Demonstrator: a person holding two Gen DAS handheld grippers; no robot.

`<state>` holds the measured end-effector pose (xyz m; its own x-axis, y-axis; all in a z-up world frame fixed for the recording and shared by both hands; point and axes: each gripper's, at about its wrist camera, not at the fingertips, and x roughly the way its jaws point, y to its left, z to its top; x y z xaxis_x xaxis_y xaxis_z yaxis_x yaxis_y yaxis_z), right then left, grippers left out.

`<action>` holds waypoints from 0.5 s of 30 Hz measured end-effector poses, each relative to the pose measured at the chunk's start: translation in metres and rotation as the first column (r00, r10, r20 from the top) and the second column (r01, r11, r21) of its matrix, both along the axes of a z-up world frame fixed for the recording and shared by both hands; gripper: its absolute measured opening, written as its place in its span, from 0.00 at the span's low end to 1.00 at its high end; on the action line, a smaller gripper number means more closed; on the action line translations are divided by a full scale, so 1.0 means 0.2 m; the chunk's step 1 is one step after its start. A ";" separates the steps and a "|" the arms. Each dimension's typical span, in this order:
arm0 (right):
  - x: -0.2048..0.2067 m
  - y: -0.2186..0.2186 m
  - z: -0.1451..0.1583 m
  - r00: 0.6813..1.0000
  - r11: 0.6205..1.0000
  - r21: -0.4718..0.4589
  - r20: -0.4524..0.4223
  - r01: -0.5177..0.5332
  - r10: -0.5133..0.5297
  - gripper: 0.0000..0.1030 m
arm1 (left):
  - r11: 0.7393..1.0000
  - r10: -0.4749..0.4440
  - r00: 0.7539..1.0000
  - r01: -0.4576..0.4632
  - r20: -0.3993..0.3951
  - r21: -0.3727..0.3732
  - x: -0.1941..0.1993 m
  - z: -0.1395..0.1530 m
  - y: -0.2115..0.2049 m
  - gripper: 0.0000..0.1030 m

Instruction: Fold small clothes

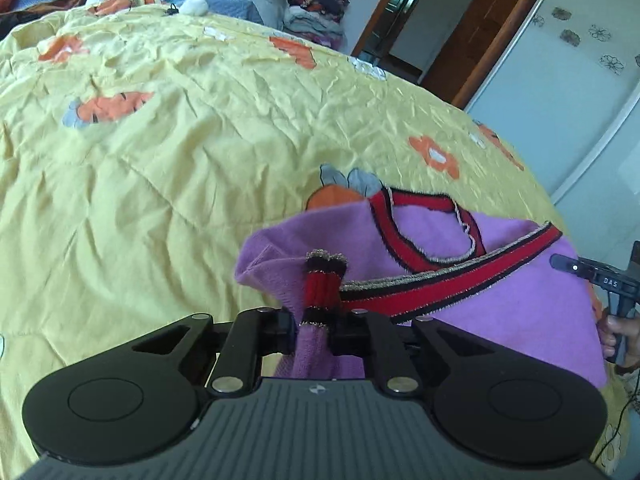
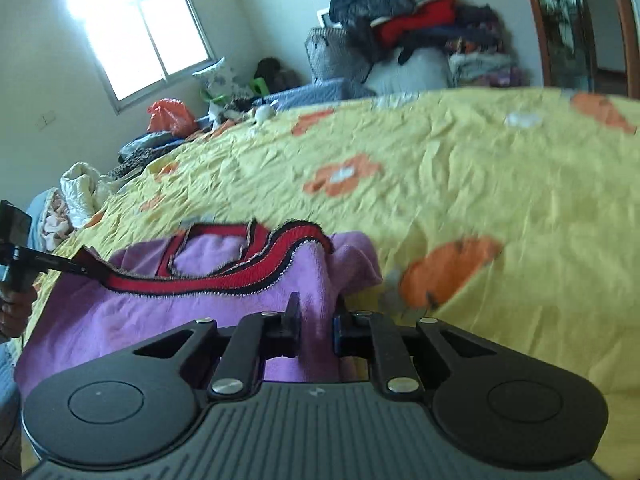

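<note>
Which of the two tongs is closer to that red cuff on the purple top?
Left. The left tongs are clamped on the purple top right at the red cuff. The right tongs pinch plain purple cloth at the other side.

One purple sweater with red trim lies on one bed. The bed has one yellow cover with orange flowers. Two grippers show, the left gripper and the right gripper. Each one has two fingers. One window is at 10 o'clock in the right view. One orange bag sits under it.
</note>
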<state>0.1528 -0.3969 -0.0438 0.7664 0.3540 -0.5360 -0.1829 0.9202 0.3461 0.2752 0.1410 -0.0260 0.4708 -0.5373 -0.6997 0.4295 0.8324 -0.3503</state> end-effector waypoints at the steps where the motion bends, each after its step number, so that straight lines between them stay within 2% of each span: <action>1: 0.03 -0.01 0.01 1.000 1.000 -0.010 -0.004 0.007 -0.007 0.13 | 1.000 0.008 1.000 -0.008 -0.002 0.010 0.01 -0.01 0.00 0.14; 2: 0.04 -0.02 0.00 1.000 1.000 -0.019 -0.007 0.017 -0.017 0.13 | 0.999 0.019 1.000 -0.018 -0.010 0.034 0.02 -0.04 0.00 0.14; 3: 0.05 -0.04 -0.02 0.999 0.998 -0.039 -0.017 0.039 -0.039 0.12 | 0.998 0.017 1.000 -0.017 -0.011 0.058 0.03 -0.07 0.00 0.20; 5: 0.08 -0.09 -0.08 0.994 0.994 -0.073 -0.070 0.084 -0.089 0.13 | 0.999 0.040 0.999 -0.040 -0.032 0.017 0.04 -0.08 0.06 0.24; 6: 0.08 -0.12 -0.10 0.991 0.996 -0.039 -0.107 0.078 -0.082 0.19 | 0.998 0.064 0.997 -0.063 -0.041 0.022 0.05 -0.05 0.09 0.33; 7: 0.06 -0.14 -0.08 0.989 0.995 -0.038 -0.115 0.093 -0.097 0.36 | 0.994 0.097 0.995 -0.096 -0.015 0.048 0.04 -0.01 0.13 0.43; 8: 0.02 -0.13 -0.04 0.989 0.991 -0.072 -0.089 0.110 -0.116 0.58 | 0.988 0.131 0.991 -0.133 0.025 0.076 0.02 0.04 0.16 0.43; 9: -0.03 -0.11 0.01 0.993 0.990 -0.102 -0.049 0.100 -0.106 0.65 | 0.981 0.164 0.985 -0.169 0.054 0.100 0.00 0.09 0.19 0.46; 10: -0.07 -0.08 0.06 0.997 0.991 -0.110 -0.014 0.073 -0.075 0.72 | 0.982 0.171 0.983 -0.175 0.067 0.072 -0.03 0.15 0.21 0.46; 11: -0.10 -0.04 0.10 0.998 0.993 -0.108 0.008 0.056 -0.055 0.72 | 0.985 0.168 0.983 -0.170 0.076 0.023 -0.06 0.20 0.22 0.48; 12: -0.11 0.01 0.13 0.999 0.993 -0.111 0.018 0.047 -0.045 0.72 | 0.986 0.165 0.982 -0.166 0.095 0.000 -0.09 0.25 0.20 0.56; 13: -0.10 0.07 0.16 0.999 0.993 -0.115 0.027 0.041 -0.038 0.72 | 0.987 0.159 0.980 -0.159 0.116 -0.010 -0.12 0.29 0.15 0.70; 15: -0.07 0.20 0.18 0.999 0.996 -0.091 0.039 0.000 0.003 0.72 | 0.992 0.112 0.986 -0.104 0.122 -0.069 -0.19 0.31 0.03 0.75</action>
<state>0.1395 -0.3567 -0.0082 0.7869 0.3064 -0.5356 -0.1961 0.9472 0.2537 0.2369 0.1467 0.0352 0.6103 -0.5193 -0.5982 0.3823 0.8545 -0.3518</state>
